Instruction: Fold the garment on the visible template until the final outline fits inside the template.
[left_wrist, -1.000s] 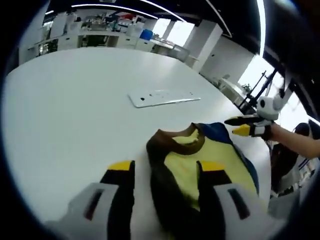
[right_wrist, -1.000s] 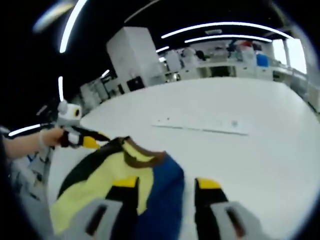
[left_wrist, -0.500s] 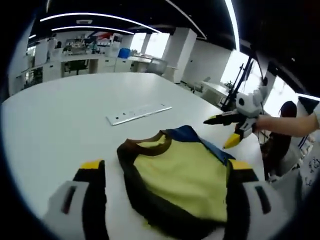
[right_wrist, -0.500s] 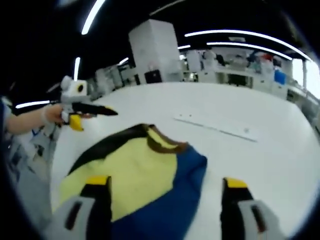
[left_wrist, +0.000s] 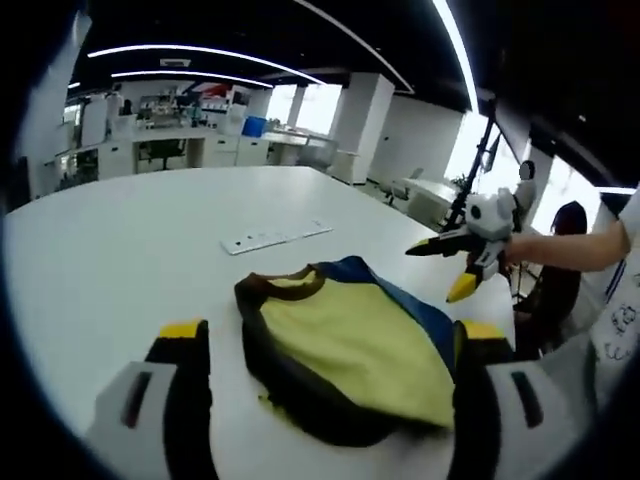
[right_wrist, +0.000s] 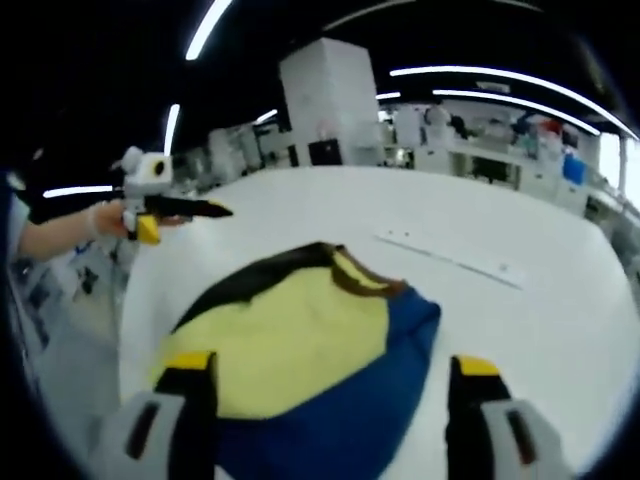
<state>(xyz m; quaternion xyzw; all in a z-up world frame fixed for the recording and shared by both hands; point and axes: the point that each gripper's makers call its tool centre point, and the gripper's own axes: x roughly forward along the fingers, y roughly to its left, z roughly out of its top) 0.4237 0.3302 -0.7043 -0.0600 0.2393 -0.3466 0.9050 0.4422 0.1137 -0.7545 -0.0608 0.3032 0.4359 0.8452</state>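
Left gripper view: the folded yellow, blue and brown fabric garment (left_wrist: 350, 355) lies on the white round tabletop (left_wrist: 120, 260), right between this view's own jaws. The left hand-held gripper (left_wrist: 325, 345) is spread wide with nothing in it, a yellow-tipped jaw on each side of the cloth.

Across the garment: the right hand-held gripper (left_wrist: 452, 264) hangs in the air beyond the blue edge, jaws apart, clear of the cloth, a person's arm behind it.

Beyond the collar: a flat white strip with small dark marks (left_wrist: 275, 238) lies on the tabletop, well apart from the garment. Can't tell if that's the template.

Right gripper view: same garment (right_wrist: 300, 350), brown collar on the far side, blue panel (right_wrist: 375, 395) toward one jaw, dark band along the other side. The right gripper's jaws are spread wide here too, empty.

Past the dark band: the left gripper (right_wrist: 185, 214) is up off the table, jaws parted.

Handling guess: light, floppy, no stiffness, so it'll probably sag and slide on that smooth top if dragged.

Where to grab: I'd pinch a corner or the layered edge near the collar, all layers at once, so the fold doesn't open.
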